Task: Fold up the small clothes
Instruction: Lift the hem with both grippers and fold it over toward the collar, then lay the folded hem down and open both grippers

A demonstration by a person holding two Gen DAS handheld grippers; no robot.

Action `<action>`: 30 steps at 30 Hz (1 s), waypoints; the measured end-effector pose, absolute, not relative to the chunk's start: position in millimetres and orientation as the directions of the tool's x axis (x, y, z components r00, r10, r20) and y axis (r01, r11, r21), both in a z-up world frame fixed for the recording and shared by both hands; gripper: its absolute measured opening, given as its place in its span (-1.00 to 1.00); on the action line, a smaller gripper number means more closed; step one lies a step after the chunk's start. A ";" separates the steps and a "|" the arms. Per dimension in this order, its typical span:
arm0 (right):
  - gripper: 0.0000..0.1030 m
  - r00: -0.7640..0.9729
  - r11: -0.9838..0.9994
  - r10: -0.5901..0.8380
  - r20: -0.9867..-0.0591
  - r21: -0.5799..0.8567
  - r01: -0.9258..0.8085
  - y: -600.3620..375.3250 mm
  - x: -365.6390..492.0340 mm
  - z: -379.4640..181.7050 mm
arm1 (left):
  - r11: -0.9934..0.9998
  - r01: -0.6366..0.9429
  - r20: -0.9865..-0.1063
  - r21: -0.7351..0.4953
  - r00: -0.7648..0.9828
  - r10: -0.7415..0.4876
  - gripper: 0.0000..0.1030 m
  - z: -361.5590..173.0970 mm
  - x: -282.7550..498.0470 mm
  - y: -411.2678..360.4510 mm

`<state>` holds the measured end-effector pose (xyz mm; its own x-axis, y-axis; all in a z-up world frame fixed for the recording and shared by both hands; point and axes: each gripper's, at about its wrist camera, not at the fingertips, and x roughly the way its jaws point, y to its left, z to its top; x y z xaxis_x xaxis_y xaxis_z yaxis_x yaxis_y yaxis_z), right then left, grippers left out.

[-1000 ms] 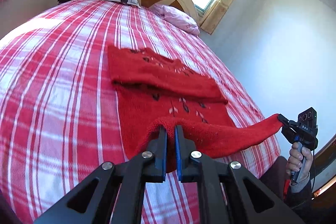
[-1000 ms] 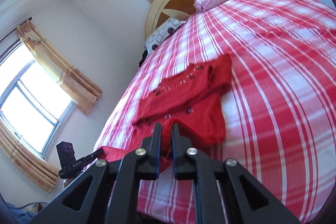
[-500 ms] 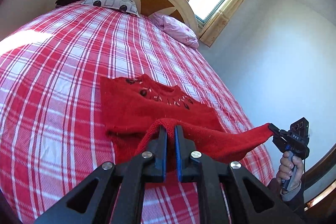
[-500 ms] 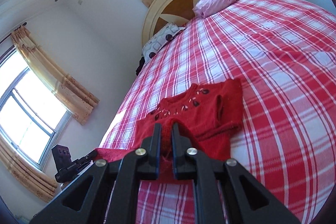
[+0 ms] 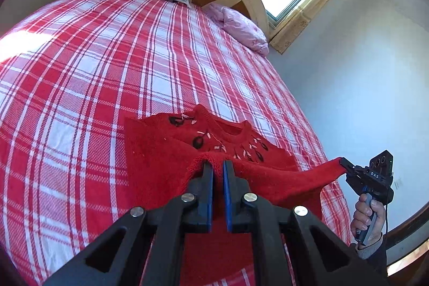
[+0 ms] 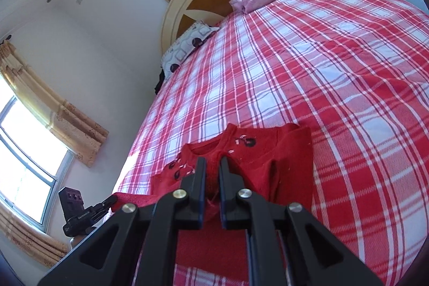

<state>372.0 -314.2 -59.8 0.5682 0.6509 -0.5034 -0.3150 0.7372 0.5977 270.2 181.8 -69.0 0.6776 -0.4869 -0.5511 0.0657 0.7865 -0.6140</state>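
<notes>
Sweater [image 5: 161, 168]: soft, light knit, lying on bed [image 5: 80, 77]; hem being lifted, pinched at corners by left gripper [image 5: 218, 165] and right gripper [image 6: 213, 162]; likely sagging between holds.

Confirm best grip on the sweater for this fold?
Hem corners, from the foot of the bed. The sweater lies neck-away, so the hem is nearest; left claw and right claw each pinch one end, keeping the edge taut.
</notes>
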 end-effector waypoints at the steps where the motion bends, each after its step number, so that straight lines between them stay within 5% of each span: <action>1: -0.78 0.562 0.740 0.649 -0.513 0.598 -0.309 -312.5 380.1 -63.0 | 0.785 0.062 -0.554 -0.616 0.674 -0.488 -0.88 -70.4 275.8 182.5; 19: -0.77 0.486 0.771 0.601 -0.635 0.621 -0.142 -303.0 493.8 -132.2 | 0.718 -0.079 -0.609 -0.691 0.600 -0.519 -0.85 -127.1 361.2 197.1; 22: -0.59 0.500 0.763 0.604 -0.620 0.631 -0.141 -299.3 506.8 -133.4 | 0.686 -0.117 -0.603 -0.718 0.598 -0.529 -0.81 -134.5 361.2 205.3; 24: -0.09 0.525 0.761 0.594 -0.609 0.637 -0.122 -300.5 511.6 -131.8 | 0.676 -0.144 -0.609 -0.722 0.597 -0.522 -0.80 -139.4 359.8 212.9; 26: -0.03 0.541 0.760 0.586 -0.603 0.640 -0.110 -302.5 511.2 -131.0 | 0.672 -0.199 -0.630 -0.713 0.601 -0.491 -0.76 -142.5 359.6 223.2; 28: -0.03 0.534 0.773 0.583 -0.613 0.620 -0.132 -299.0 506.9 -130.0 | 0.636 -0.229 -0.619 -0.737 0.608 -0.497 -0.39 -145.9 359.3 234.9; 30: -0.03 0.541 0.795 0.567 -0.621 0.584 -0.162 -295.7 495.9 -126.6 | 0.586 -0.242 -0.576 -0.773 0.654 -0.490 -0.24 -145.1 350.7 247.7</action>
